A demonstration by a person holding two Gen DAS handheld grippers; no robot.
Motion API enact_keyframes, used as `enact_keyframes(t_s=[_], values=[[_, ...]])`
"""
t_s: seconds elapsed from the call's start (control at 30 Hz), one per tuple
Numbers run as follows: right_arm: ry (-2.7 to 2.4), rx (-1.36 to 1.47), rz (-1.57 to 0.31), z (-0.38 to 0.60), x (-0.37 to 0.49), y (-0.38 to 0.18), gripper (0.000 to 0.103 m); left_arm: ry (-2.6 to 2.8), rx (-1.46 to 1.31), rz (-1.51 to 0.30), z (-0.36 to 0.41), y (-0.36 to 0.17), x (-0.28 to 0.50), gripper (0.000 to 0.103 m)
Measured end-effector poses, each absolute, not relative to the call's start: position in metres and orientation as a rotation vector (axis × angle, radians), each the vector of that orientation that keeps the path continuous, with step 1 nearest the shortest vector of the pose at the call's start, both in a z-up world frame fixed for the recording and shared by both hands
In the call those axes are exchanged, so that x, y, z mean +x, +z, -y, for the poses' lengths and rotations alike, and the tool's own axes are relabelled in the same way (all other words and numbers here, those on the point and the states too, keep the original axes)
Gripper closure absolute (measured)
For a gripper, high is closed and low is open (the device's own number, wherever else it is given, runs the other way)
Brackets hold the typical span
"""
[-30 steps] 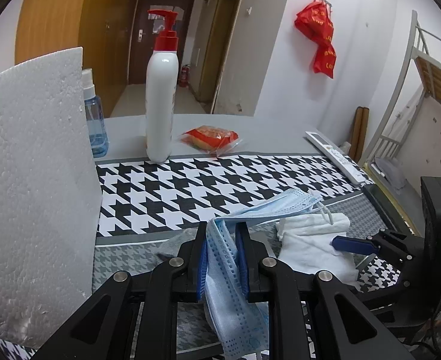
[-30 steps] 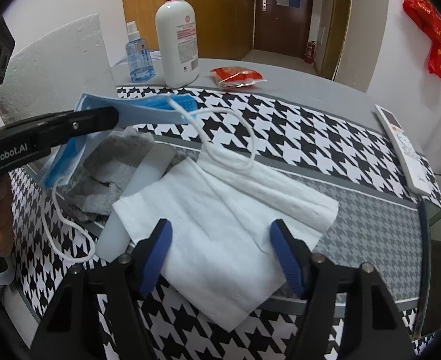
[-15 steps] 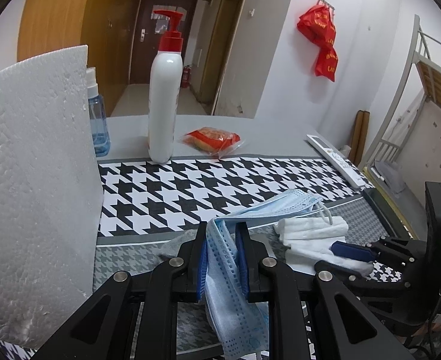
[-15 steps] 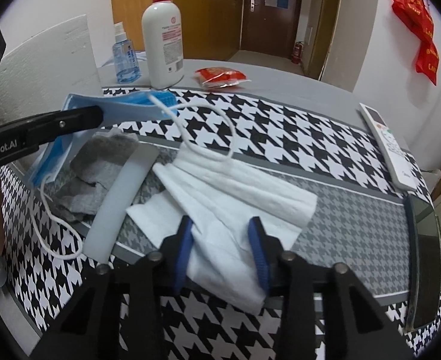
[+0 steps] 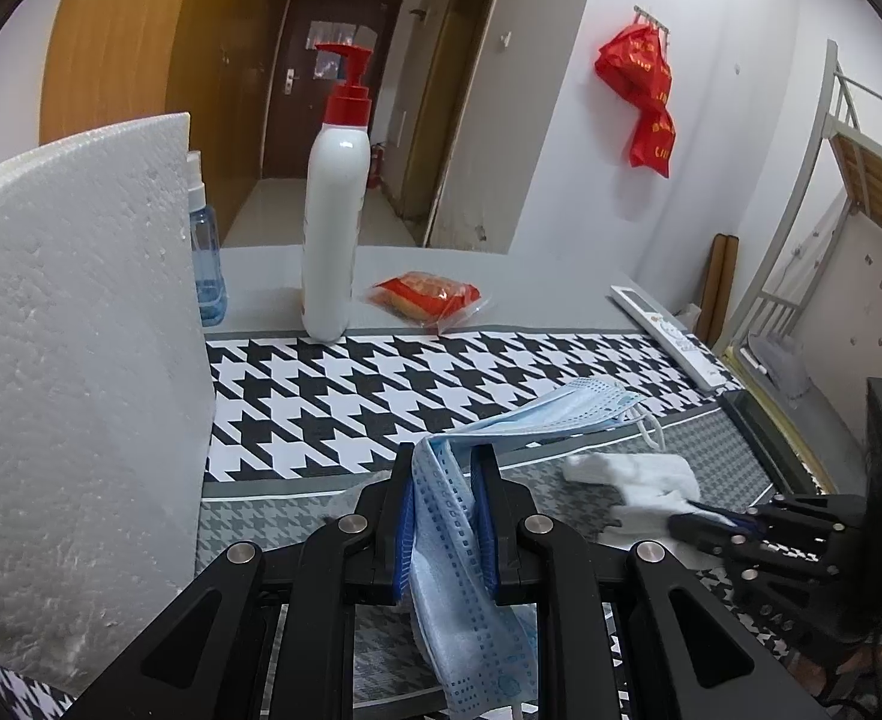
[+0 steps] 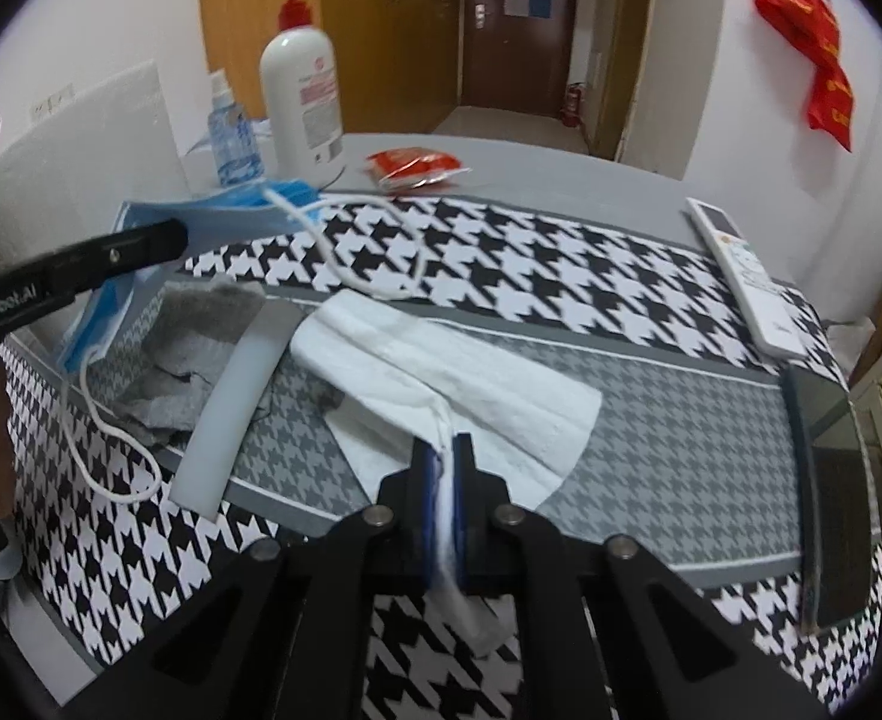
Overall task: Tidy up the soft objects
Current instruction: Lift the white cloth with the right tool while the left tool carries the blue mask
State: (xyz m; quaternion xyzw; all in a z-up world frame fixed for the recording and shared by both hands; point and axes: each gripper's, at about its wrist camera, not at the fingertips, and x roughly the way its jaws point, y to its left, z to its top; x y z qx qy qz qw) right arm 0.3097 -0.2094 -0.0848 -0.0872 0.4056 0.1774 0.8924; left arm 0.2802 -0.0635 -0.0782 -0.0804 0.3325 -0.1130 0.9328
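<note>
On the houndstooth-covered bench [image 6: 561,252], both tools are already loaded. The left gripper [image 5: 444,516] has its fingers pinched on a blue surgical mask [image 5: 459,576], which drapes down between them and stretches forward and to the right, above the cloth. The right gripper [image 6: 441,516] has its fingers pressed tight on the near edge of a white towel [image 6: 459,384]; the rest of the towel lies folded and flat on the grey part of the cover, with one mask ear loop [image 6: 345,264] trailing just behind its far end. A grey rag [image 6: 189,360] and a white curved strip [image 6: 231,396] sit to the left of it.

The step in hand looks like the grasp-and-lift of the towel. Next it probably wants a clean lift without snagging that loop, while the mask is held apart.
</note>
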Motion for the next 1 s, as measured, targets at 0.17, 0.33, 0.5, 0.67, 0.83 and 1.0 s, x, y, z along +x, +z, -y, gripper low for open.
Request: enact_keyframes(t_s=[0.17, 0.33, 0.5, 0.67, 0.83, 1.0], values=[[0.332, -0.147, -0.795, 0.222, 0.294, -0.071, 0.096, -0.22, -0.163, -0.663, 0.063, -0.076, 0.278, 0.084], [0.309, -0.102, -0.765, 0.232, 0.285, -0.06, 0.096, -0.217, -0.162, -0.652, 0.063, -0.075, 0.276, 0.084], [0.292, -0.094, -0.726, 0.239, 0.275, -0.045, 0.096, -0.205, -0.158, -0.644, 0.063, -0.074, 0.274, 0.084], [0.28, -0.097, -0.688, 0.24, 0.268, -0.035, 0.096, -0.193, -0.151, -0.634, 0.064, -0.072, 0.271, 0.084], [0.271, -0.071, -0.677, 0.245, 0.265, -0.035, 0.095, -0.187, -0.136, -0.613, 0.068, -0.068, 0.265, 0.084], [0.287, -0.056, -0.671, 0.244, 0.263, -0.041, 0.095, -0.208, -0.098, -0.579, 0.08, -0.063, 0.256, 0.084]])
